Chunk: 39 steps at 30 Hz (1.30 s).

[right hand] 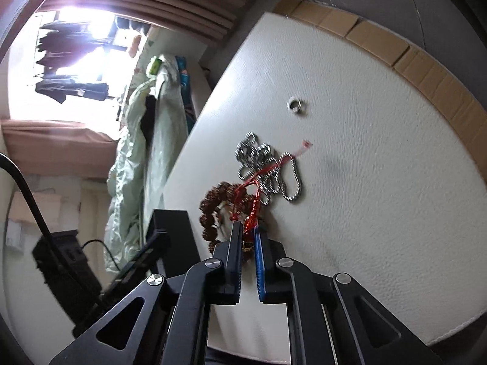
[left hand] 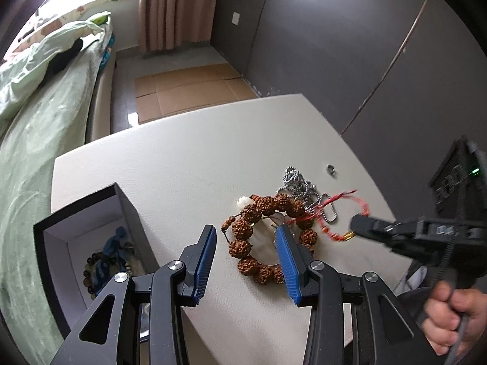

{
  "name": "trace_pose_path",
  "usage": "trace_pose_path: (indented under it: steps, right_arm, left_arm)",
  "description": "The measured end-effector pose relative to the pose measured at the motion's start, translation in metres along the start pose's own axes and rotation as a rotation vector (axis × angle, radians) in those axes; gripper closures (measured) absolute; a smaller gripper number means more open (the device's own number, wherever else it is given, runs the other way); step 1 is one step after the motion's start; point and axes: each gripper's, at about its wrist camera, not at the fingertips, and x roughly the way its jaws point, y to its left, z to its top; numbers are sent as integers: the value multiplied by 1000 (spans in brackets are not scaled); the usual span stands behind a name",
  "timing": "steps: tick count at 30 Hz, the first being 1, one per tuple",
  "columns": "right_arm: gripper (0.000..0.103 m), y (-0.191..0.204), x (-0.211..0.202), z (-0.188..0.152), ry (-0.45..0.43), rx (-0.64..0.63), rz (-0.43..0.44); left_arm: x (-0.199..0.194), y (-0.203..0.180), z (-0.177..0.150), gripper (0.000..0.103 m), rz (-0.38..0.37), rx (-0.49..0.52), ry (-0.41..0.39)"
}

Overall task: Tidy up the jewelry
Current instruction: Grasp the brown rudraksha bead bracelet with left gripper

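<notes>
A brown bead bracelet [left hand: 264, 228] lies on the white table [left hand: 182, 164], tangled with a silver chain [left hand: 299, 184] and a red string bracelet [left hand: 338, 213]. My left gripper [left hand: 247, 237] is open just above the brown bracelet. My right gripper [left hand: 354, 226] comes in from the right and is shut on the red string bracelet [right hand: 258, 188], gripping it between its fingertips [right hand: 249, 234]. A small silver ring [left hand: 330, 169] lies apart, behind the pile. The chain [right hand: 268, 167] and ring [right hand: 294, 104] also show in the right wrist view.
An open black box [left hand: 91, 237] with white inside stands at the table's left front corner and holds a bead bracelet with blue cord [left hand: 105, 264]. A bed with green bedding [left hand: 45, 97] is to the left. Flattened cardboard [left hand: 188, 91] lies on the floor beyond the table.
</notes>
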Motion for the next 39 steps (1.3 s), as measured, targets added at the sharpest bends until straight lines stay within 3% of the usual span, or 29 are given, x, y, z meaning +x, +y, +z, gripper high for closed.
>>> trace_pose_path:
  steps: [7, 16, 17, 20, 27, 33, 39]
  right_arm:
    - [94, 9, -19, 5, -62, -60, -15]
    - [94, 5, -26, 7, -69, -69, -20]
    - [94, 4, -27, 8, -71, -69, -22]
    - [94, 4, -27, 8, -72, -65, -21]
    - [94, 6, -31, 6, -81, -65, -17]
    - [94, 10, -32, 4, -90, -72, 0]
    - [94, 25, -27, 0, -89, -124, 24]
  left_arm:
    - [24, -10, -2, 60, 86, 30, 34]
    - [45, -15, -6, 60, 143, 55, 75]
    - [47, -16, -7, 62, 155, 65, 81]
    - [52, -17, -9, 83, 167, 69, 103]
    - [22, -17, -4, 83, 85, 42, 23]
    - [-19, -19, 1, 83, -51, 13, -86]
    - [-42, -14, 1, 83, -72, 0, -157]
